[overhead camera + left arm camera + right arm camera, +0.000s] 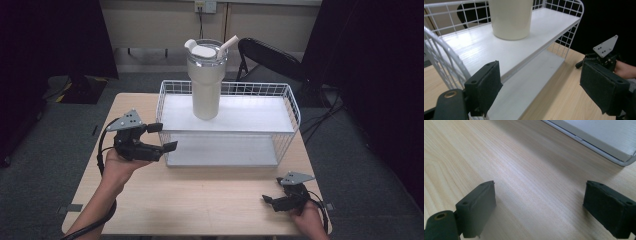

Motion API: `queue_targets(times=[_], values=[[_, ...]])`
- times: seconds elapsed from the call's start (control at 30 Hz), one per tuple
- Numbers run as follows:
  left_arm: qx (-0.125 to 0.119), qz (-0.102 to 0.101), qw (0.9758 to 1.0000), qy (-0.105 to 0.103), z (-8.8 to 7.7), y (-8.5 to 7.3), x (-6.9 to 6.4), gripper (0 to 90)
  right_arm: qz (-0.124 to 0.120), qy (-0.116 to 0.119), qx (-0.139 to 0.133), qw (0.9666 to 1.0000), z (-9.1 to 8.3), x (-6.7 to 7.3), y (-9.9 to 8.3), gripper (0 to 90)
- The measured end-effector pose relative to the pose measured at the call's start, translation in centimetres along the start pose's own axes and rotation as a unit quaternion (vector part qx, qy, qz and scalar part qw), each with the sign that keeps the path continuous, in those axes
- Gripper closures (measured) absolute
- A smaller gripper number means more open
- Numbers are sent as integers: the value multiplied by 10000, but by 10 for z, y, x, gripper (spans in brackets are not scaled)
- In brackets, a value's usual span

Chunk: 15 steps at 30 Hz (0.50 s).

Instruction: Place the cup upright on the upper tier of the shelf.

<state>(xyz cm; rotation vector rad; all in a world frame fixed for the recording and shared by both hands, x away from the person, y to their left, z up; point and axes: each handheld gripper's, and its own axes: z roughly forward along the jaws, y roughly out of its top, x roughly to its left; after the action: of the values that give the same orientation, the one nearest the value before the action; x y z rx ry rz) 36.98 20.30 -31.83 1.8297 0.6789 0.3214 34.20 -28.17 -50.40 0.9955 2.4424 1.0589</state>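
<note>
Nearest to me, my right gripper (280, 200) sits low over the front right part of the table (200, 200), its fingers (477, 207) spread wide apart with nothing between them. In the right gripper view those fingers are blocky black pads with a dull, slightly fuzzy face, and under them runs pale wood grain, smooth and matte.

A little farther in, on my left, my left gripper (162, 137) is raised beside the front left corner of the wire rack (292, 107). Its fingers (484, 87) are also wide apart, holding nothing, and point toward the rack.

The rack is a white two-level shelf: thin wire grid walls with rounded corners at the sides and back, open at the front, and two flat white boards with a faint wood texture. The lower board (222, 150) is bare.

On the upper board (250, 117), left of its middle, stands the tumbler (206, 82), upright. It is a tall cream cup, smooth, tapering to a narrower base, with a clear lid and a pale straw leaning to the right. I cannot tell what is inside it.
</note>
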Motion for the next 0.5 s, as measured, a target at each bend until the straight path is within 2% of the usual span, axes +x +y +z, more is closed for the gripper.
queue_targets(times=[0.27, 0.33, 0.47, 0.5], values=[[-27, -151, 9999, 32, -2, -21, 1, 162, 1, -1, -1, 10000, 0, 0, 0, 101], [23, -124, 9999, 76, -1, -25, 1, 161, 0, -1, -1, 10000, 0, 0, 0, 101], [71, -151, 9998, 67, 0, -33, 1, 160, 1, 0, -1, 10000, 0, 0, 0, 101], [82, -167, 9998, 12, 0, -35, 1, 159, 0, 0, 0, 10000, 0, 0, 0, 101]])
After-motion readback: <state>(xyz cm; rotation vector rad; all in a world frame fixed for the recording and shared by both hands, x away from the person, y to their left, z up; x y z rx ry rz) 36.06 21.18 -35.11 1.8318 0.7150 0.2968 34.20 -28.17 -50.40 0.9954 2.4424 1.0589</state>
